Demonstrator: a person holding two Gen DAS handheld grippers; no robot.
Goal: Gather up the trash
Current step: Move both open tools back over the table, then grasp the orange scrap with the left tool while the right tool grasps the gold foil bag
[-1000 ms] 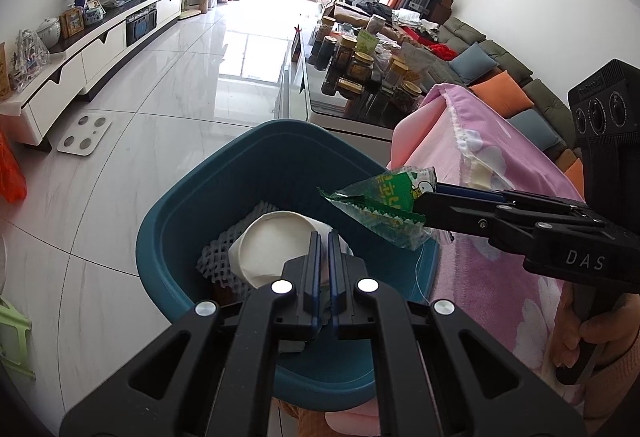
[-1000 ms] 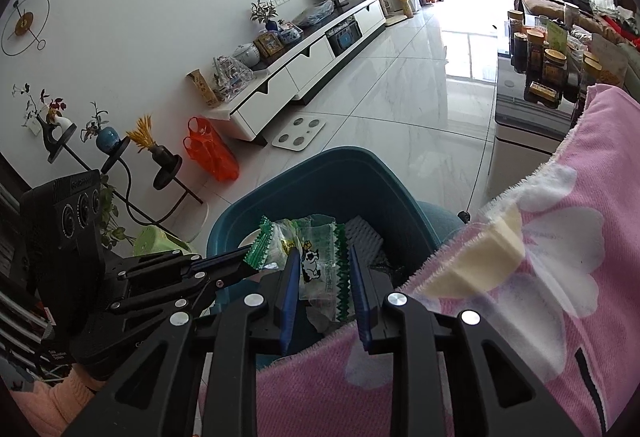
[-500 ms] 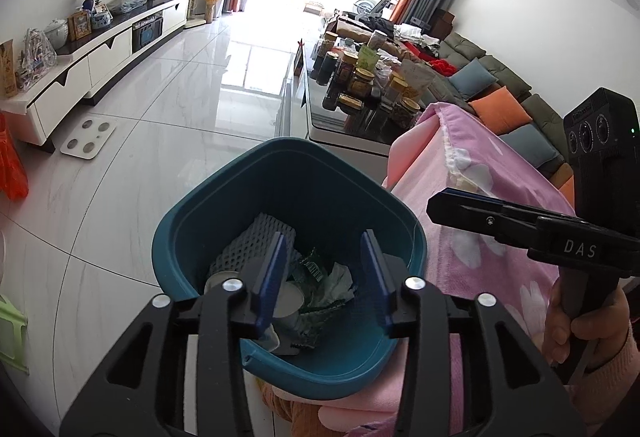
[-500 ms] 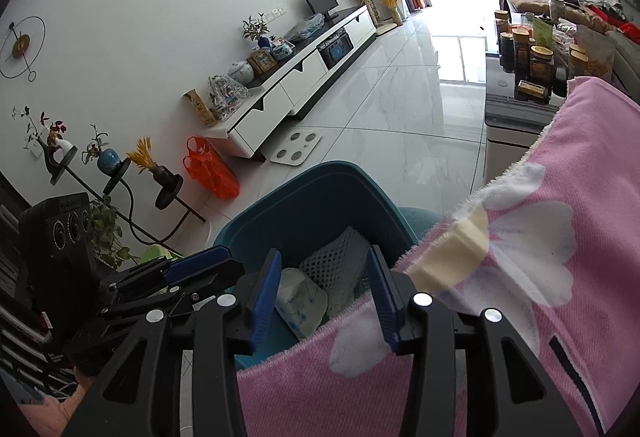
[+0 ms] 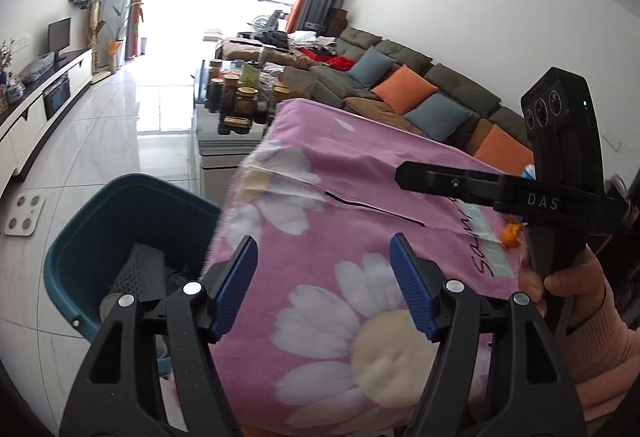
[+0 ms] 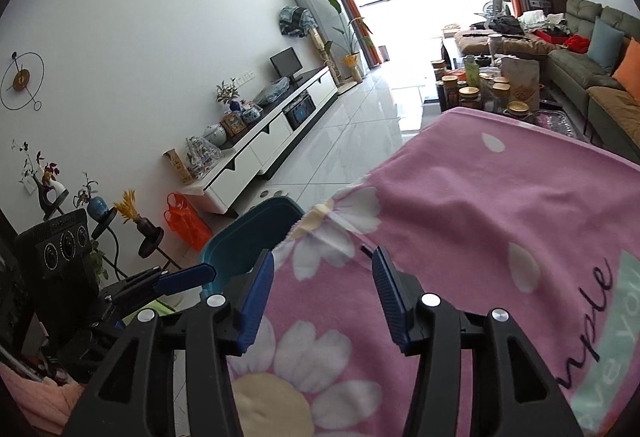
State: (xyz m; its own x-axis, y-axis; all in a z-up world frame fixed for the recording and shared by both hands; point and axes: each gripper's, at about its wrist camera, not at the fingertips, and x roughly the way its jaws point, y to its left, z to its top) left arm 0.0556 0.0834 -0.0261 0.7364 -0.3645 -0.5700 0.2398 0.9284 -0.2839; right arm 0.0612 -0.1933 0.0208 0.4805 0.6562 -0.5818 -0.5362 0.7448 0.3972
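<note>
Left gripper (image 5: 324, 269) above pink daisy-print blanket (image 5: 360, 205), blue-padded jaws spreading, nothing between them. Right gripper (image 6: 322, 285) likewise over blanket, jaws widening, empty. Teal plastic bin (image 5: 120, 205) sits on floor just beside blanket edge; grey foam-mesh trash (image 5: 140, 273) lies inside.

"DAS" stands in white on the right gripper (image 5: 404, 177); the pink blanket's (image 5: 340, 205) script is only partly legible.

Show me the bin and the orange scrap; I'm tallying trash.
bin (image 5: 132, 197), left wrist view, inner back wall
orange scrap (image 5: 511, 236), left wrist view, its middle, on the pink blanket (image 5: 360, 173)
</note>
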